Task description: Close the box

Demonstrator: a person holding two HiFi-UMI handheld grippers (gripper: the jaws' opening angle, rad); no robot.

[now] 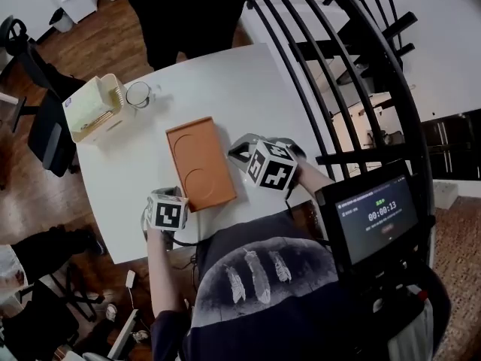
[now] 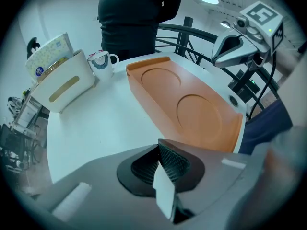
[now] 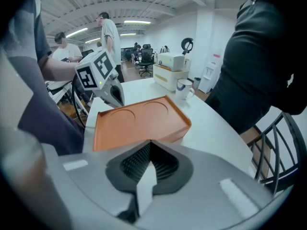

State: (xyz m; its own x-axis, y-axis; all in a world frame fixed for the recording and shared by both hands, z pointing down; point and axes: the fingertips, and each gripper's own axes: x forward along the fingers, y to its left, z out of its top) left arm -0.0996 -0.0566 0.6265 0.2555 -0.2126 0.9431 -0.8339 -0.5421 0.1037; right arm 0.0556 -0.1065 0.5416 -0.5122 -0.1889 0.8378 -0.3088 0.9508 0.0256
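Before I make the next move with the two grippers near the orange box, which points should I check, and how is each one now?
1. Orange box lid lies flat: ok, no gap shows.
2. Lid pressed fully home: cannot tell.
3. Left gripper empty, jaws together: ok.
4. Right gripper empty, jaws together: ok.
5. Both grippers off the box: ok.
6. Mug stands apart from the box: ok.

A cream tissue holder [image 1: 96,108] stood at the surface's [image 1: 124,180] far left corner, 1 mug [image 1: 139,94] just beside it; a dark-clothed person [image 1: 188,13] stood past the far edge.
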